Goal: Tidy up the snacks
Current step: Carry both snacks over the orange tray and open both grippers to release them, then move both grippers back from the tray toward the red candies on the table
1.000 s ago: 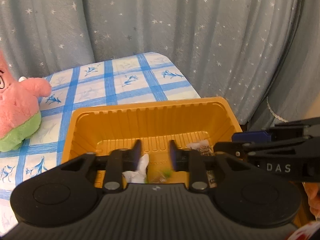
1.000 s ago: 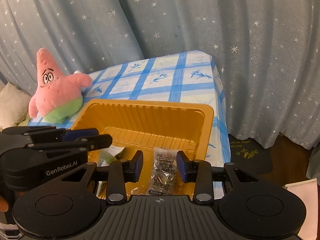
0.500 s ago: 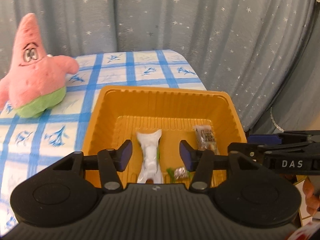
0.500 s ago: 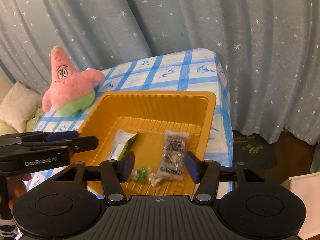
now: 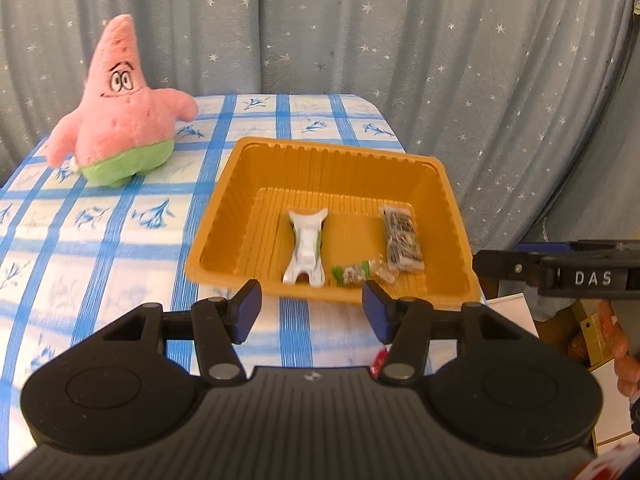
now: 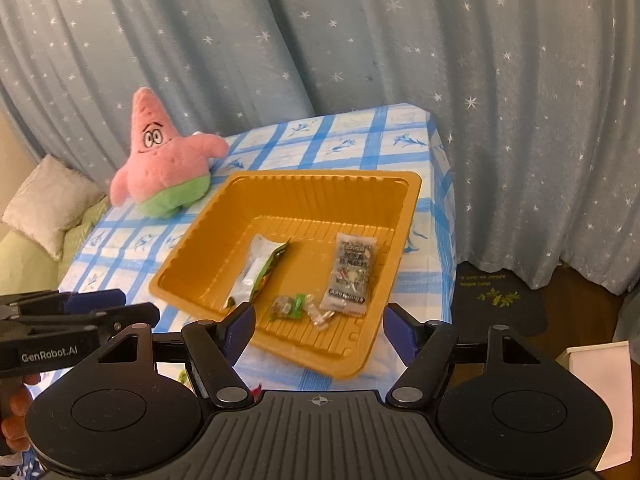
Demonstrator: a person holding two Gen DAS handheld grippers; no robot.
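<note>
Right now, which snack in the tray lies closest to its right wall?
The grey printed packet. It lies lengthwise beside the right wall of the tray. The white packet sits mid-tray, and the small candies lie between them, toward the near wall.

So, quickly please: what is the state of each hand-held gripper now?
Left hand-held gripper: open, holding nothing.
Right hand-held gripper: jaws opening, nothing between them.

Each claw, left claw (image 5: 311, 307) and right claw (image 6: 318, 331), has a ribbed matte-black body with two round discs, silver pivot screws, blue-padded fingers (image 5: 247, 311) and white side lettering.
</note>
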